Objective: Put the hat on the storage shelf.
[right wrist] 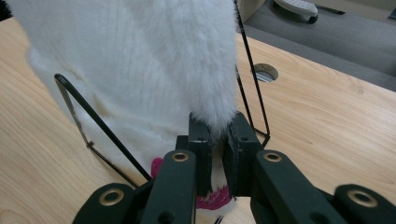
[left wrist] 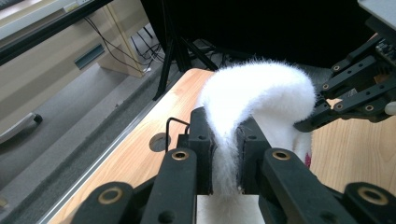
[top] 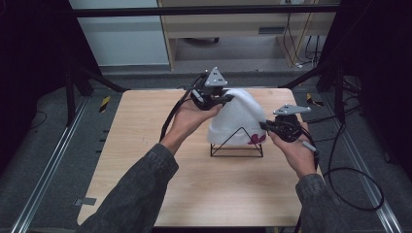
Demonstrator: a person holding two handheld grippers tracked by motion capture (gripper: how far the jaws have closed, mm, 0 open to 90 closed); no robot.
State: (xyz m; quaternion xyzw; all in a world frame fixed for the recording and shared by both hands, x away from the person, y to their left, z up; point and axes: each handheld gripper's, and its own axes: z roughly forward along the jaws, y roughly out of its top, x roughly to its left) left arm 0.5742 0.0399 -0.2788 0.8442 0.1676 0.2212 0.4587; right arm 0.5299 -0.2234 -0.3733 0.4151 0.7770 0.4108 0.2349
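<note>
Fluffy white fabric hat (top: 238,119), thin black wire stand (top: 236,148), probably metal, on matt pale wood-grain table (top: 204,189).

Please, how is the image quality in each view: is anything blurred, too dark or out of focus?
High view: the wooden table is evenly lit, the surroundings nearly black, and the picture is soft overall. Left gripper view: the fluffy white hat is bright and loses detail, and the background is dark. Right gripper view: the black wire stand is sharp, while the jaws at the bottom are slightly soft.
</note>
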